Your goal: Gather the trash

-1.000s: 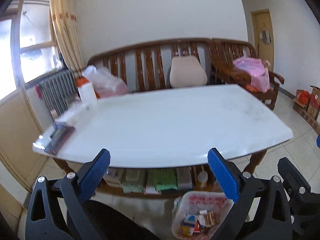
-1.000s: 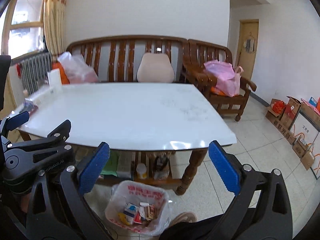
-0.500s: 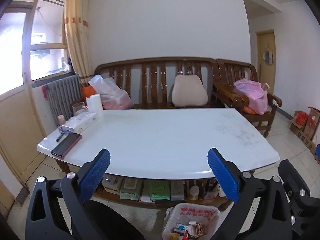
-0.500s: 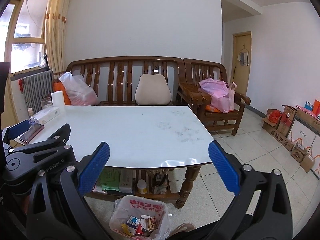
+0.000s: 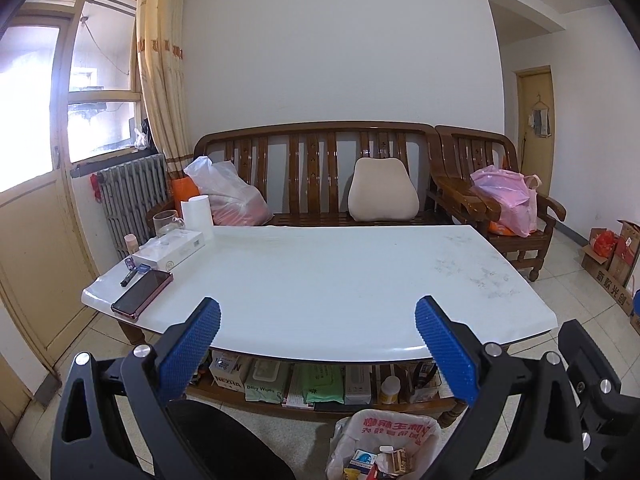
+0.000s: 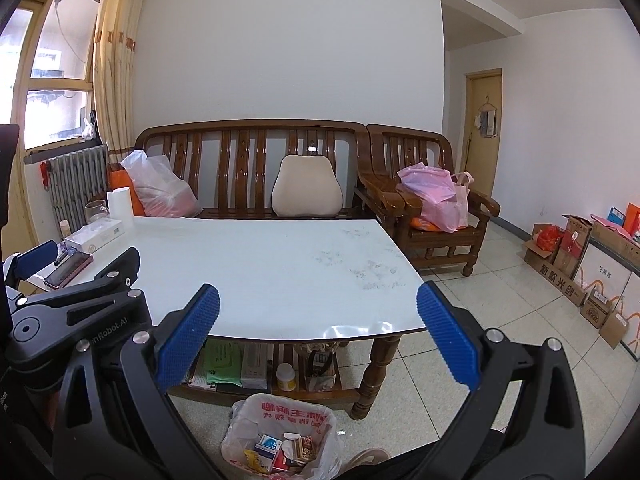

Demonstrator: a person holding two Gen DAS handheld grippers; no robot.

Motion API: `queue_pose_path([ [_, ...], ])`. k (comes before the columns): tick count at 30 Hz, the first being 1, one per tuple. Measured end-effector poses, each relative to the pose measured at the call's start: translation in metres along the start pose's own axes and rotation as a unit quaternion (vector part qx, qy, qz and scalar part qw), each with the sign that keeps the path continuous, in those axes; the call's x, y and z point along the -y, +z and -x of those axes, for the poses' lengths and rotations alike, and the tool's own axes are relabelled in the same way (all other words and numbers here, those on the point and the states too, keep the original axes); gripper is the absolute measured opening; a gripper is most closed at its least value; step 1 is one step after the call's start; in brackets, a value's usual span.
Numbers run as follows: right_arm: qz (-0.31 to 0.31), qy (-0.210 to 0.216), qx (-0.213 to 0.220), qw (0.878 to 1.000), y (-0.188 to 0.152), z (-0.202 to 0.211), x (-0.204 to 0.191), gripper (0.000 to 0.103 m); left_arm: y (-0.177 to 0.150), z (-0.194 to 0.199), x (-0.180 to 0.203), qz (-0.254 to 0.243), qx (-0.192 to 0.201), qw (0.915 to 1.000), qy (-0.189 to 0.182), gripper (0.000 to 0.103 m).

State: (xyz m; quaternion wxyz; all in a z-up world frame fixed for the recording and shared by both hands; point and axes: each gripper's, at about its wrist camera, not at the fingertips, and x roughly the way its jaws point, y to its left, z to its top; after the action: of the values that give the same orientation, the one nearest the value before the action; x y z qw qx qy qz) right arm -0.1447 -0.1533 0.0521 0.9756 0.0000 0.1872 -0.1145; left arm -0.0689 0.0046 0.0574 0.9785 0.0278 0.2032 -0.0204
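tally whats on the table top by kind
phone: 1
white box: 1
paper roll: 1
glass mug: 1
pen: 1
small purple item, too small to name: 1
total: 6, all at the left end of the table

We see the left gripper [image 5: 316, 344] with its blue pads spread wide, nothing between them, held level before the white table [image 5: 320, 280]. A phone [image 5: 142, 293] lies at the table's left end. Below, a trash bag [image 5: 384, 444] holds small cartons.
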Motion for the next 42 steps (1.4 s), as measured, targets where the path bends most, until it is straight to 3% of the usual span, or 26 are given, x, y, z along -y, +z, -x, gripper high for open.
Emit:
queue_pose_path([
  [42, 0.010, -0.007, -0.006, 1.000, 0.003, -0.006, -0.001, 0.097, -0.003, -0.010, -0.003, 0.007, -0.018, 0.9998, 0.000, 0.096],
])
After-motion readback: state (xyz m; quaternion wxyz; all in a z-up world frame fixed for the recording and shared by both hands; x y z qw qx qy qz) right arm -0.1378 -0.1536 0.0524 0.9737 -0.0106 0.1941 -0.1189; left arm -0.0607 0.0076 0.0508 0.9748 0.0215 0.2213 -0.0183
